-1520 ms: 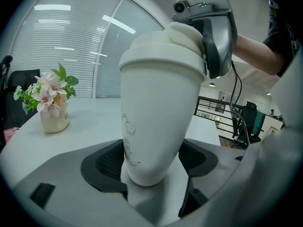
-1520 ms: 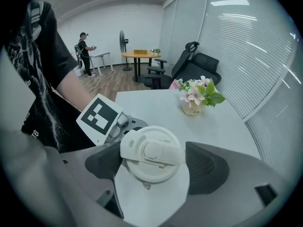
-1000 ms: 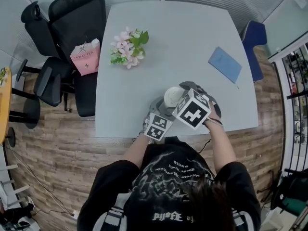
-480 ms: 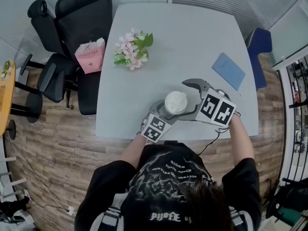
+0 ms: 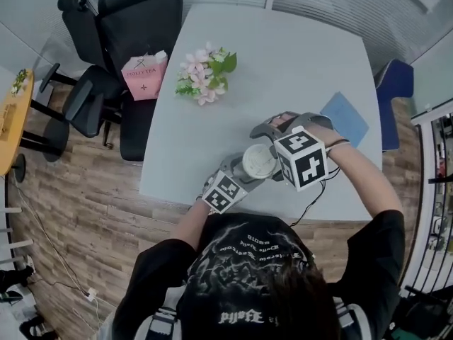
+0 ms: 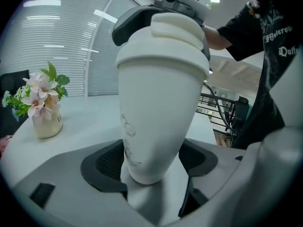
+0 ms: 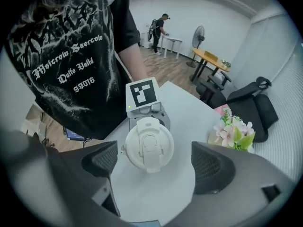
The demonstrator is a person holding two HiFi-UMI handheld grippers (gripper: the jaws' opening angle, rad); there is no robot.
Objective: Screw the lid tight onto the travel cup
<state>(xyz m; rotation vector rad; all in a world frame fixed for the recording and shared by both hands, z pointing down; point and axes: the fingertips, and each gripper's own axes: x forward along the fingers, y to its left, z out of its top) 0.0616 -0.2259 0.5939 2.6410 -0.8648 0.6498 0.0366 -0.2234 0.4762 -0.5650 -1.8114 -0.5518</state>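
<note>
A white travel cup with its lid on stands near the front edge of the white table. My left gripper is shut on the cup's narrow base, a dark pad on either side. The lid tops the cup, and behind it shows part of the right gripper. My right gripper hovers over the cup with its jaws wide apart. In the right gripper view the round lid with its flip cap lies between the pads, clear of both.
A vase of pink flowers stands at the table's left. A blue notebook lies to the right, close behind my right hand. Black office chairs with a pink bag stand left of the table.
The right gripper left the lid, swung out to the cup's right with open jaws, and has now come back over the cup. The left gripper and cup stayed in place.
</note>
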